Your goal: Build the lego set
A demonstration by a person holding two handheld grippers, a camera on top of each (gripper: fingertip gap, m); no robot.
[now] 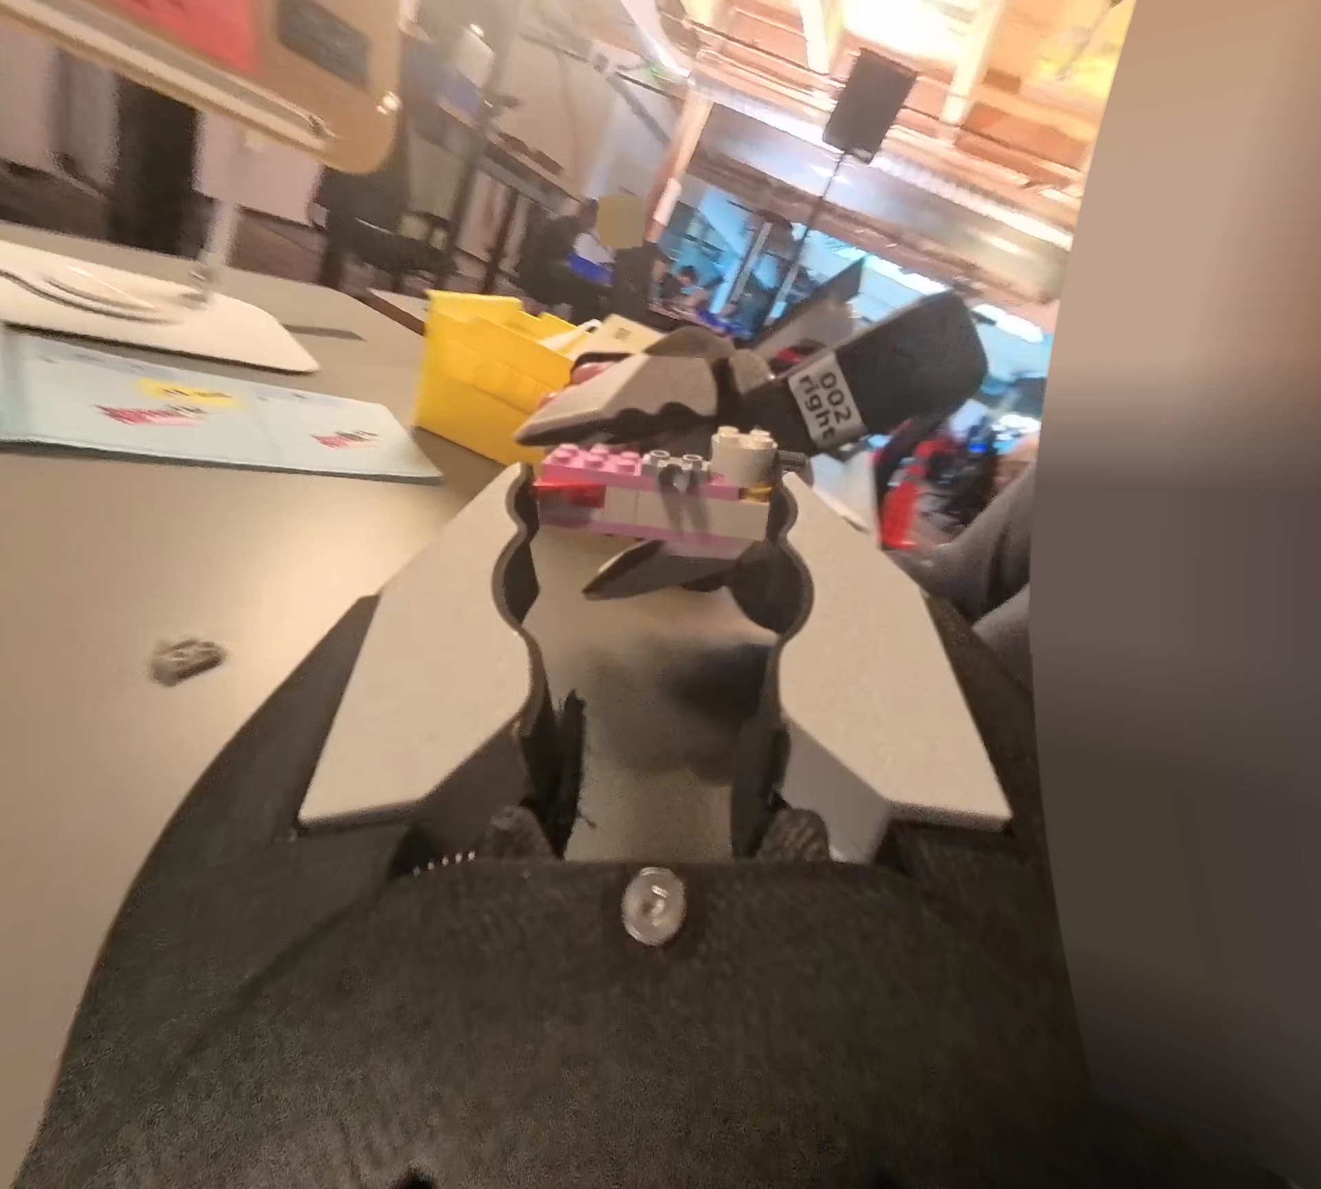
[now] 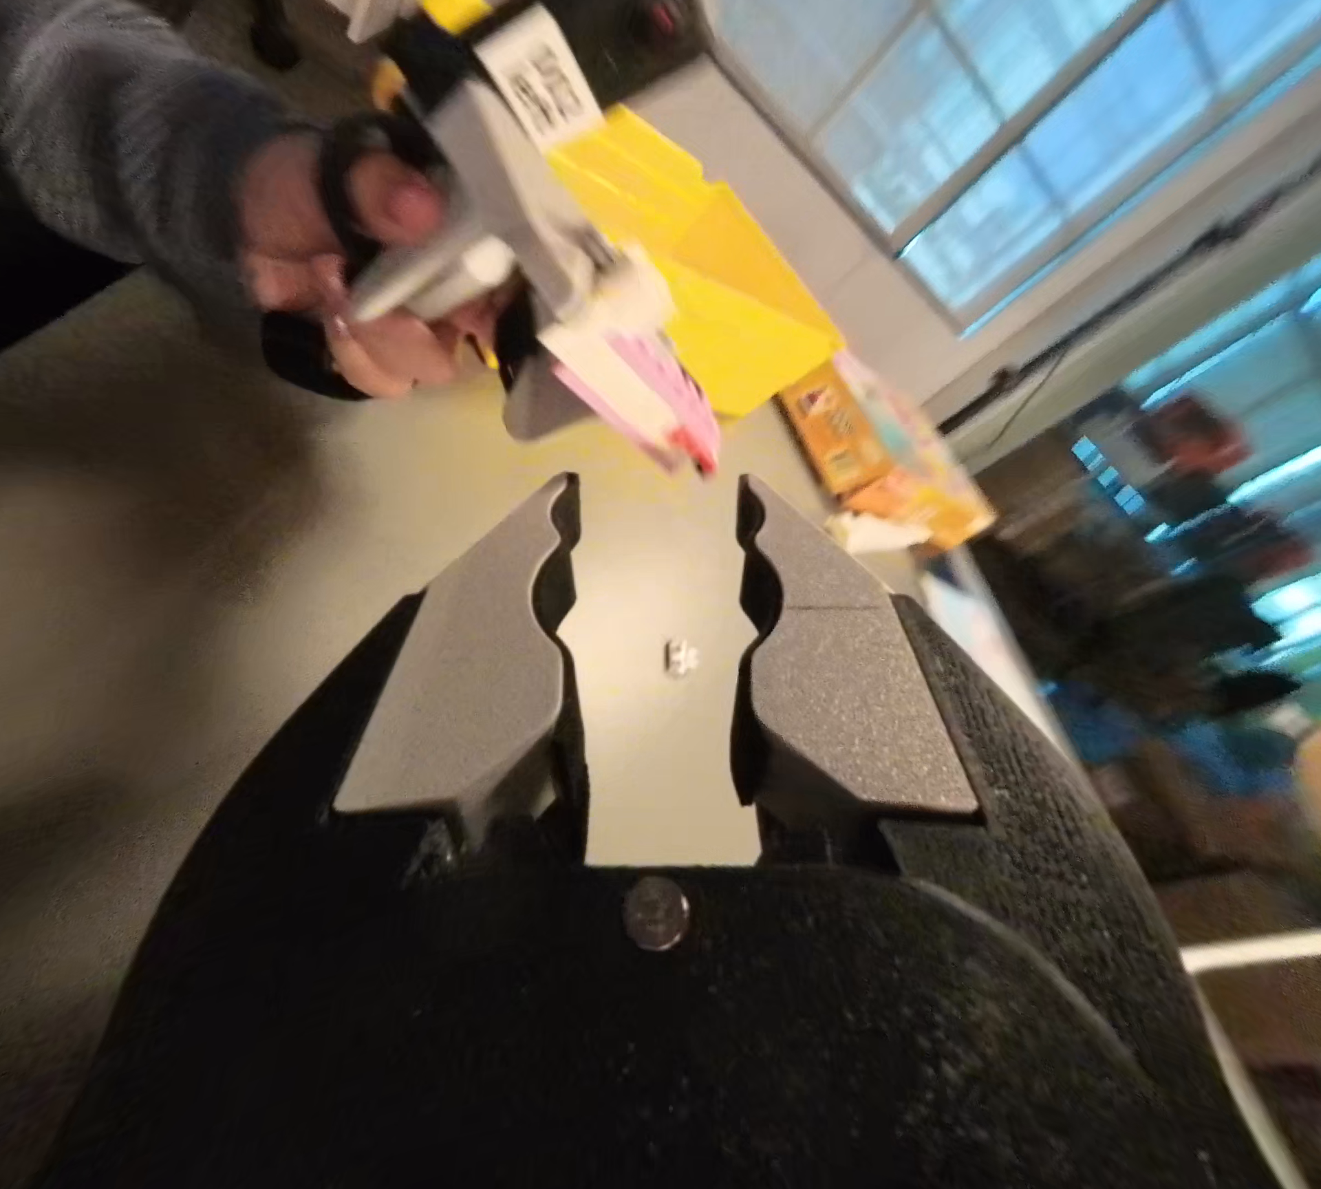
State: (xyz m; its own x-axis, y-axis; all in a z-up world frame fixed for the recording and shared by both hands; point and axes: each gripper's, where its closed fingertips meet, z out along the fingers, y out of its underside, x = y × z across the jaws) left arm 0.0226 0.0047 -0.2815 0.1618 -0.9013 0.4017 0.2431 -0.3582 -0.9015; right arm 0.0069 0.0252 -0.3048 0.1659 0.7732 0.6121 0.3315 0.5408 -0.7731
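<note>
We saw the left gripper (image 1: pixel 647 497) clamped on a pink, white and red brick model (image 1: pixel 643 500), both fingertips pressing its ends, raised above the counter (image 1: pixel 214 554). The right gripper (image 2: pixel 657 497) stood apart, bare, its fingers above and below the model. A yellow bin (image 1: pixel 479 375) stood behind; a small grey piece (image 1: pixel 184 658) lay on the counter.

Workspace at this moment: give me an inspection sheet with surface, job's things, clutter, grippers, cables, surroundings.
Surface: matte grey table.
Job's things: pink, white and red toy-brick assembly clamped between the left gripper's fingers.
Clutter: yellow plastic bin; pale blue printed booklet; small grey brick piece; orange box.
Grippers: right gripper open, empty, its fingers above and below the assembly.
Cables: nothing seen.
Surroundings: large windows; people in the background; black speaker on a stand.
</note>
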